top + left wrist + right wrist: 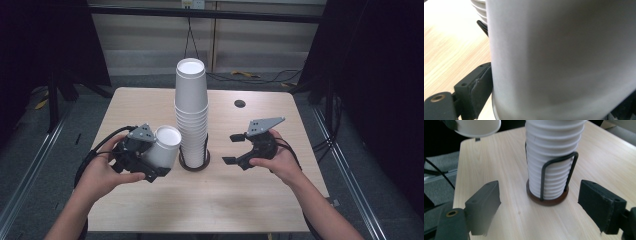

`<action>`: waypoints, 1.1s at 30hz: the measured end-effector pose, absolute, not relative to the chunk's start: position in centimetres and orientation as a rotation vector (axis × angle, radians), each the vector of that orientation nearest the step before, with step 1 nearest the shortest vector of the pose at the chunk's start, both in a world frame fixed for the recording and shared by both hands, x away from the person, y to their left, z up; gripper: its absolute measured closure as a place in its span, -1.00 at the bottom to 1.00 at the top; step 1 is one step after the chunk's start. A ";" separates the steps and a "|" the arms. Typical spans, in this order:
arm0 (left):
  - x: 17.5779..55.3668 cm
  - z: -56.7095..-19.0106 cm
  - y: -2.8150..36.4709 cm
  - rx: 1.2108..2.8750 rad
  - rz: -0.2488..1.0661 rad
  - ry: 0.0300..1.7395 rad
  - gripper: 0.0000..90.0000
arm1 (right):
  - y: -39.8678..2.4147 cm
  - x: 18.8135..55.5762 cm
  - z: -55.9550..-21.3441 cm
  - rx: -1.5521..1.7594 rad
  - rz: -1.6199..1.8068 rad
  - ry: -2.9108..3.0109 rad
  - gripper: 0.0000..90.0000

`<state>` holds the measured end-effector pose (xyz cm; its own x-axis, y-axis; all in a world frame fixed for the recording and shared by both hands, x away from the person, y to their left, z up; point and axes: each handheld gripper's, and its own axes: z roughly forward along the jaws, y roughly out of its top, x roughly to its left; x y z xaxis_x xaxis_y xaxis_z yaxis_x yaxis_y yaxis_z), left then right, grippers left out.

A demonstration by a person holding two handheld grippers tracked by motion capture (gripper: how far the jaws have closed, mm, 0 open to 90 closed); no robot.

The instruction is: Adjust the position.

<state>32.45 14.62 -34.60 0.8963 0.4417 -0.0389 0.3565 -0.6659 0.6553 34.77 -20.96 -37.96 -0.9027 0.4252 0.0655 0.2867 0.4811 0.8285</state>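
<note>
High view: pale wood surface (150, 200) w/ a tall stack of white cups (191, 115) near centre, upside down, base up, seated in a dark wire holder (195, 162). Left tool (152, 157) at approx 9 o'clock of the stack, just beside it, clamped on a single white cup (162, 147) lying tilted, its round end facing up toward the cam; left hand (102, 172) wraps the tool body. Right tool (232, 149) at approx 3 o'clock of the stack, near but apart, jaws spread wide, nothing between them; right hand (277, 160) behind it, grey plate on top. Small dark hole (240, 103) in the surface at approx 1 o'clock of the stack. Left gripper view: the single cup's (561, 60) white wall v. close, blurred; one black jaw pad presses its side at lower left, other jaw barely seen at lower right; stack rims (479, 10) peek at 11 o'clock. Right gripper view: both black jaws wide apart, pointing at the stack (554, 157), holder's (549, 197) round base and wire loop between them but farther off; the held cup's (476, 127) rim at 11 o'clock.
</note>
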 end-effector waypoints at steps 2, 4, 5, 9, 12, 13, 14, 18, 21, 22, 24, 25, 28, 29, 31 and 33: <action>32.3 -34.8 14.4 2.361 0.156 0.576 -0.79 | -21.1 34.7 -38.2 0.610 1.362 2.591 -0.62; 32.2 -34.8 14.2 2.366 0.151 0.570 -0.79 | -21.1 34.7 -38.3 0.605 1.370 2.602 -0.62; 32.0 -34.8 14.1 2.373 0.161 0.562 -0.79 | -21.0 34.7 -38.2 0.597 1.368 2.609 -0.62; 31.8 -34.8 13.8 2.384 0.148 0.542 -0.79 | -20.8 34.6 -38.2 0.562 1.373 2.620 -0.61; 31.6 -34.8 13.7 2.391 0.154 0.540 -0.79 | -20.8 34.6 -38.3 0.555 1.372 2.631 -0.61; 31.5 -34.9 13.6 2.388 0.149 0.544 -0.79 | -20.8 34.5 -38.4 0.554 1.353 2.649 -0.61; 31.5 -34.9 13.5 2.389 0.144 0.545 -0.79 | -20.8 34.5 -38.5 0.549 1.346 2.655 -0.61; 31.4 -35.3 13.2 2.429 0.137 0.535 -0.79 | -21.0 34.4 -38.7 0.544 1.326 2.678 -0.61; 31.3 -35.6 13.0 2.451 0.128 0.520 -0.79 | -21.3 34.2 -38.8 0.540 1.312 2.696 -0.60; 31.3 -35.7 12.9 2.458 0.125 0.513 -0.79 | -21.4 34.1 -38.9 0.537 1.316 2.699 -0.60; 31.2 -35.9 12.6 2.460 0.123 0.514 -0.79 | -21.5 34.0 -39.0 0.537 1.300 2.704 -0.60; 31.2 -35.9 12.6 2.460 0.123 0.514 -0.79 | -21.5 34.0 -39.0 0.537 1.300 2.704 -0.60; 31.1 -36.0 12.2 2.479 0.135 0.494 -0.79 | -21.6 33.8 -39.0 0.532 1.299 2.704 -0.59; 31.1 -36.0 12.2 2.479 0.135 0.494 -0.79 | -21.6 33.8 -38.9 0.530 1.299 2.703 -0.59; 31.1 -36.0 12.0 2.490 0.130 0.491 -0.79 | -21.6 33.7 -38.9 0.529 1.302 2.703 -0.59; 31.1 -36.1 11.8 2.507 0.118 0.489 -0.78 | -21.7 33.7 -38.9 0.525 1.300 2.703 -0.59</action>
